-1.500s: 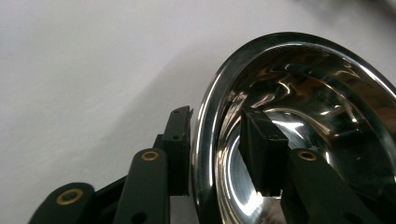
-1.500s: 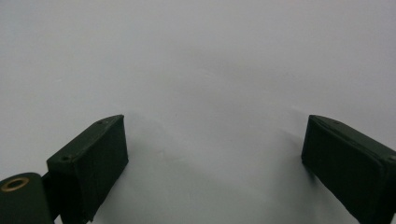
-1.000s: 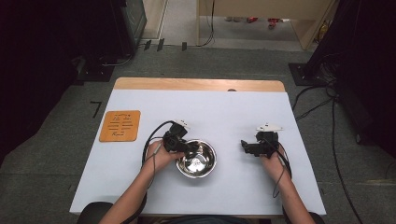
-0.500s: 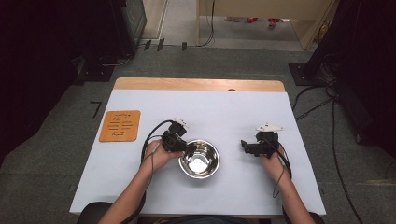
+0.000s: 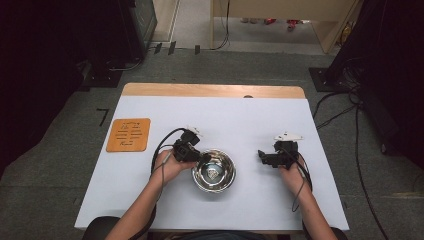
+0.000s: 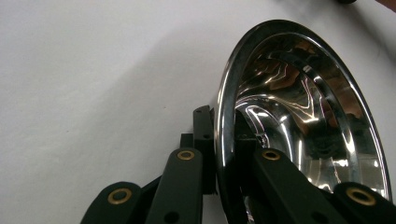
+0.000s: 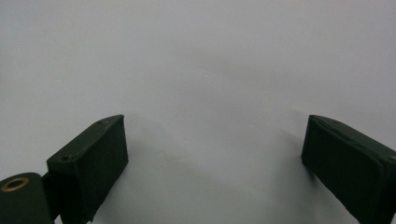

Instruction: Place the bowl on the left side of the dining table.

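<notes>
Bowl (image 5: pixel 214 171): steel, polished, stood upright on the table (image 5: pixel 240 115), toward the person's edge and a little left of the table's middle. Something small and pale showed at its bottom in the high view, too small to tell what it was.

Left gripper (image 5: pixel 204 159): lay at the bowl's left rim, held in the person's left hand (image 5: pixel 171 165). Its jaws had just been closing and were clamped on the rim, one outside the wall and one inside, as the left gripper view (image 6: pixel 224 140) showed. A black cable looped from it back over the table, left of the bowl.

Right gripper (image 5: pixel 261 156): lay on the table well to the right of the bowl, apart from it, held in the right hand (image 5: pixel 290 175). Its jaws stood wide apart with nothing between them; the right gripper view (image 7: pixel 215 154) showed bare table beyond them. A grey plate sat on top of it.

Mat (image 5: pixel 128 134): orange, square, with pale markings, lay flat well to the left of the bowl and farther from the person, near the table's left edge.

Table: white top with a wooden strip along the edge far from the bowl.
</notes>
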A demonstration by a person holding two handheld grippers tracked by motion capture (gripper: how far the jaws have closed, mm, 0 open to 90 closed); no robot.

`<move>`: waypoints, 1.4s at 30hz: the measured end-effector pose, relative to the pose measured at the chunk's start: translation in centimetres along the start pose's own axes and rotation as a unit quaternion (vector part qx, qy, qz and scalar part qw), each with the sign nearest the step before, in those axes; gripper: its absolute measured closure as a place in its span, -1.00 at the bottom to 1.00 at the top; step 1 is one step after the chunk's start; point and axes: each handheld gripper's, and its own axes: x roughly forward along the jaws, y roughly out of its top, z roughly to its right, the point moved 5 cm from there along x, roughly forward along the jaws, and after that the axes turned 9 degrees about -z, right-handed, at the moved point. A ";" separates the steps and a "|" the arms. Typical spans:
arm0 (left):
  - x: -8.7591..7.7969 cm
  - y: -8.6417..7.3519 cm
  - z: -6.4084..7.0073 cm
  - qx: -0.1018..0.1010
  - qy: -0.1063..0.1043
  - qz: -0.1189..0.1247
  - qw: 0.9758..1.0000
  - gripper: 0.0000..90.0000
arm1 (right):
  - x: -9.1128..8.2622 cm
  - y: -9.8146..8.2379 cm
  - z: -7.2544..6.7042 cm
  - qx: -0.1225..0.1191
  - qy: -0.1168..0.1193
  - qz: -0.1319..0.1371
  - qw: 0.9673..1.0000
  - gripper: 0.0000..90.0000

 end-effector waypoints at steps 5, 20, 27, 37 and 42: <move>-0.5 0.1 0.0 -0.007 -0.004 0.016 1.000 0.92 | 0.0 0.0 0.0 0.000 0.000 0.000 1.000 -0.85; -1.5 0.1 -0.6 -0.026 -0.012 0.016 0.999 0.92 | 0.0 0.0 0.0 0.000 0.000 0.000 1.000 -0.85; -2.1 0.1 -0.9 -0.031 -0.012 0.020 0.999 0.93 | 0.0 0.0 0.0 0.000 -0.001 -0.001 1.000 -0.85; -2.6 0.0 -1.1 -0.036 -0.012 0.023 0.999 0.92 | 0.0 0.0 0.0 0.001 -0.001 -0.001 1.000 -0.85; -3.0 -0.1 -1.4 -0.041 -0.006 0.026 0.999 0.92 | 0.0 0.0 0.0 0.000 -0.002 -0.001 1.000 -0.85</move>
